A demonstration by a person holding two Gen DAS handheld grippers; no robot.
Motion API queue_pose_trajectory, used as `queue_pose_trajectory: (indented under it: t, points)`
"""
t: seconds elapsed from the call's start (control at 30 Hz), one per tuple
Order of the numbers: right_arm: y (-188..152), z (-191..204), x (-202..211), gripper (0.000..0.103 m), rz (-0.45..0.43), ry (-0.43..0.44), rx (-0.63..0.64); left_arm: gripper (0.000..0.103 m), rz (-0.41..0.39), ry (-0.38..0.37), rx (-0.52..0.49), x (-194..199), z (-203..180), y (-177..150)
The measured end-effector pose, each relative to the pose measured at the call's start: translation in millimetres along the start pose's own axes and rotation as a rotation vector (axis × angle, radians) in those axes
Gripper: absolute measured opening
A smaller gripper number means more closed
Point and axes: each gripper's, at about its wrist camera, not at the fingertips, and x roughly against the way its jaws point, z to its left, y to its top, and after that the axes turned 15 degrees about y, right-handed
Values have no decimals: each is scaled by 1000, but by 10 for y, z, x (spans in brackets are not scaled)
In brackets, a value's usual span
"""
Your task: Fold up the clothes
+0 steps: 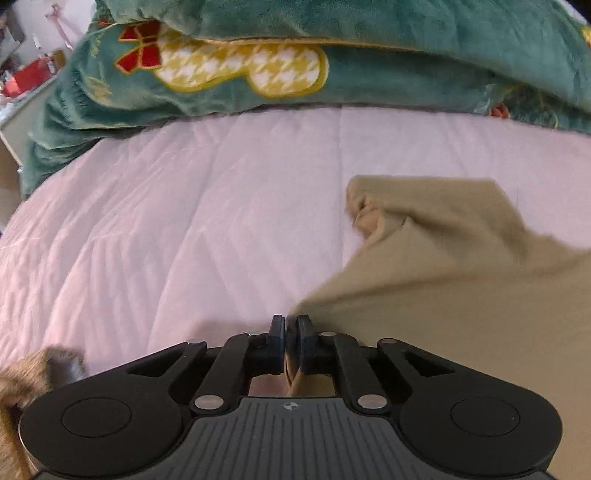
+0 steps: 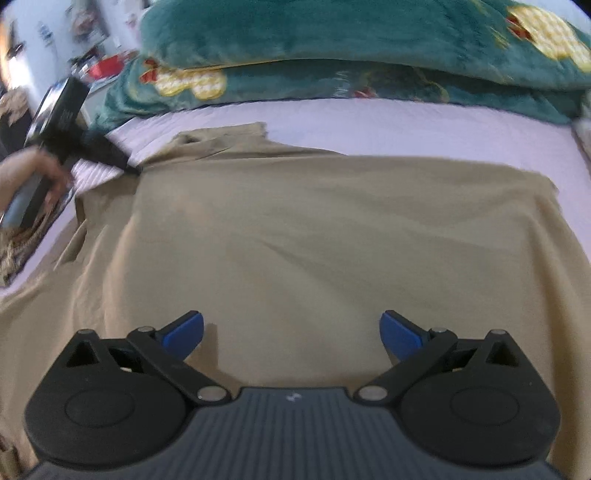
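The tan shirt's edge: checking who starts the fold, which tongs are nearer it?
Left. The left tongs are shut on the tan shirt edge; the right tongs hang open above its middle.

left gripper pinching tan garment

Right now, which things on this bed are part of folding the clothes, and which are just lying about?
Part of the job:
- tan garment, spread on the bed
- left gripper, fingers shut on the garment's edge
- right gripper, fingers open above the garment

Just lying about:
- green plush blanket heaped at the far side
- pink quilt underneath
- clutter beyond the bed
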Motion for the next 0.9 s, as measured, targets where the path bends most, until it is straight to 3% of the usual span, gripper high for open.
queue_pose_trajectory:
  t: [0.13, 0.23, 0.37, 0.47, 0.57, 0.7, 0.8, 0.9]
  points:
    - [-190, -33, 487, 103, -30, -51, 5, 16, -26, -63, 81, 512, 348, -283]
    - [-367, -27, 848, 103, -45, -85, 5, 18, -103, -33, 87, 1038, 570, -683]
    - [-577, 82, 1186, 103, -53, -87, -30, 23, 27, -119, 188, 1454, 783, -1410]
    - [-761, 330, 1245, 103, -14, -11, -21, 25, 76, -136, 229, 1682, 653, -2042]
    - [-906, 639, 1179, 103, 15, 33, 3, 26, 106, -113, 254, 1697, 537, -2444]
    - [-1037, 1157, 956, 103, 52, 178, 34, 27, 124, -122, 381, 1531, 625, -2505]
    - [-1166, 1683, 650, 103, 100, 189, 211, 36, 190, -149, 448, 1366, 637, -2413]
    - [-1259, 2055, 409, 103, 137, 225, 357, 43, 231, -162, 450, 1244, 606, -2365]
